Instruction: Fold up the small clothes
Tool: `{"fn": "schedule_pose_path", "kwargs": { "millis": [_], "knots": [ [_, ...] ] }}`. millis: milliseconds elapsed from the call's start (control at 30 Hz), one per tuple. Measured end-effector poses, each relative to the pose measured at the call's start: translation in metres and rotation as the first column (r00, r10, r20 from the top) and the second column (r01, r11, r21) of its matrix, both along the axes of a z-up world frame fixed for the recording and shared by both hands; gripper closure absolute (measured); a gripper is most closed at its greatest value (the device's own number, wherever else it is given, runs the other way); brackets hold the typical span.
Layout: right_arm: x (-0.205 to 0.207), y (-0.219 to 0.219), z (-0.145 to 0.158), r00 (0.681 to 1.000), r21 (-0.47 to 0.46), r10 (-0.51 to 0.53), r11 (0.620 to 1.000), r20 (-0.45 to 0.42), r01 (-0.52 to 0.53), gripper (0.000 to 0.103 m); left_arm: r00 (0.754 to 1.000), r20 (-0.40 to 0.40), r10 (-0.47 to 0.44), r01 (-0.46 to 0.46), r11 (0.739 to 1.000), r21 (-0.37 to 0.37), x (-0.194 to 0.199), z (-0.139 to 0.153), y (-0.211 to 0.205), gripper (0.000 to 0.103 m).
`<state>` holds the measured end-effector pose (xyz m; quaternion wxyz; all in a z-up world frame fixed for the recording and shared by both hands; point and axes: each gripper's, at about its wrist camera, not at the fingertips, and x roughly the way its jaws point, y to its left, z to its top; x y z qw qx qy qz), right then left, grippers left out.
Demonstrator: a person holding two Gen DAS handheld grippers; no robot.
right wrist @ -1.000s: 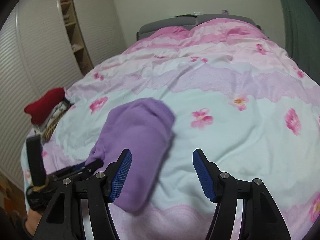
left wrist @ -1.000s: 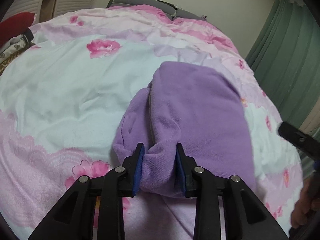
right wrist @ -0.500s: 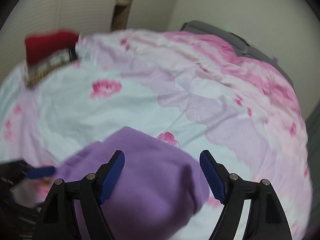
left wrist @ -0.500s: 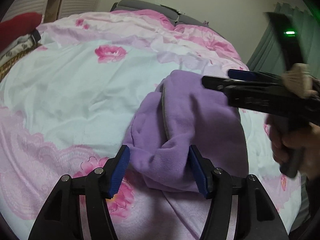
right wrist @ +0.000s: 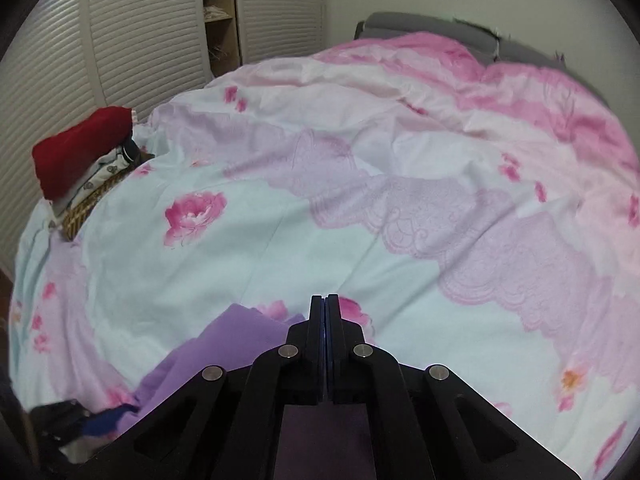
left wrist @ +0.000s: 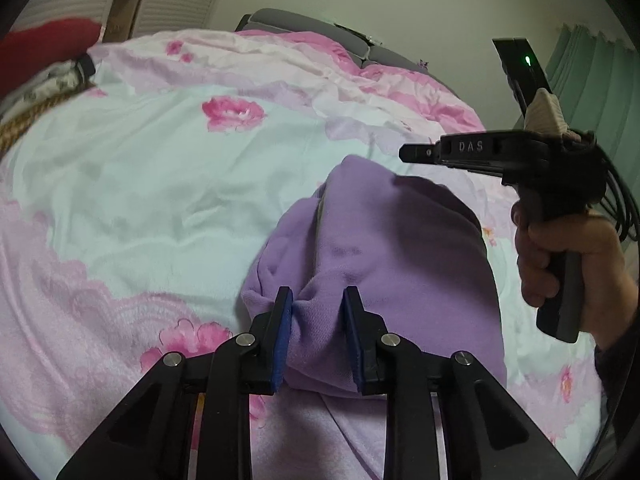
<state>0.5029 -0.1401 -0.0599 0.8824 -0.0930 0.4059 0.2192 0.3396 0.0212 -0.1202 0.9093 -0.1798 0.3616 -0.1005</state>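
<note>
A folded purple garment [left wrist: 392,248] lies on the flowered bed cover [left wrist: 152,168]. My left gripper [left wrist: 318,304] is shut on the near edge of the purple garment, the fabric bunched between its blue pads. My right gripper [left wrist: 408,153] hovers above the garment's far right part in the left wrist view, held by a hand [left wrist: 560,256]. In the right wrist view the right gripper [right wrist: 325,300] has its pads pressed together with nothing between them, above the garment [right wrist: 224,344].
A woven basket [right wrist: 86,208] with a stack of folded clothes topped by a red one [right wrist: 80,148] stands at the bed's left edge. Louvred wardrobe doors [right wrist: 120,40] and a shelf stand behind it. Green curtains [left wrist: 592,72] hang at the right.
My left gripper opened half a second ago and has closed again on the garment's near edge. My right gripper swung over the garment and shut.
</note>
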Motion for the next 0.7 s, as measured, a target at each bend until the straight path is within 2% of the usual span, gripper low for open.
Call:
{"fn": "schedule_pose_path", "kwargs": {
  "millis": [67, 100, 167, 233, 267, 300, 367, 467, 567, 700],
  "knots": [
    [-0.004, 0.000, -0.009, 1.000, -0.017, -0.005, 1.000, -0.005, 0.005, 0.102, 1.000, 0.000, 0.005, -0.005, 1.000, -0.006, 0.001, -0.003, 0.002, 0.068],
    [-0.007, -0.004, -0.010, 1.000, -0.006, -0.013, 1.000, -0.004, 0.013, 0.101, 1.000, 0.000, 0.005, -0.005, 1.000, -0.010, 0.001, -0.004, 0.002, 0.062],
    [-0.016, -0.014, -0.008, 0.999, 0.027, -0.041, 0.999, -0.001, 0.041, 0.097, 1.000, 0.000, 0.005, -0.005, 1.000, -0.027, 0.000, -0.002, 0.003, 0.059],
    [-0.028, -0.029, -0.002, 0.997, 0.073, -0.078, 0.994, 0.019, 0.076, 0.071, 1.000, 0.010, 0.007, -0.007, 1.000, -0.011, -0.003, 0.004, 0.000, 0.052],
    [-0.041, -0.040, 0.004, 0.993, 0.107, -0.111, 0.989, 0.048, 0.106, 0.047, 1.000, 0.018, 0.015, -0.015, 1.000, 0.003, -0.005, 0.007, 0.000, 0.045],
    [-0.051, -0.047, 0.008, 0.988, 0.132, -0.139, 0.983, 0.070, 0.128, 0.034, 0.999, 0.030, 0.025, -0.025, 1.000, 0.012, -0.007, 0.012, 0.000, 0.039],
    [-0.075, -0.065, 0.015, 0.978, 0.195, -0.191, 0.966, 0.087, 0.171, 0.028, 0.998, 0.050, 0.045, -0.046, 0.999, 0.019, -0.014, 0.021, 0.003, 0.032],
    [-0.102, -0.084, 0.015, 0.970, 0.259, -0.238, 0.941, 0.051, 0.218, 0.027, 0.995, 0.059, 0.078, -0.079, 0.997, 0.021, -0.025, 0.029, 0.009, 0.023],
    [-0.133, -0.100, 0.004, 0.961, 0.353, -0.274, 0.897, -0.028, 0.266, 0.027, 0.995, 0.029, 0.092, -0.093, 0.996, 0.019, -0.032, 0.026, 0.014, 0.023],
    [-0.154, -0.108, -0.019, 0.954, 0.421, -0.276, 0.856, -0.118, 0.300, 0.027, 0.994, -0.041, 0.098, -0.099, 0.995, -0.017, -0.037, 0.015, 0.017, 0.023]
  ]
}}
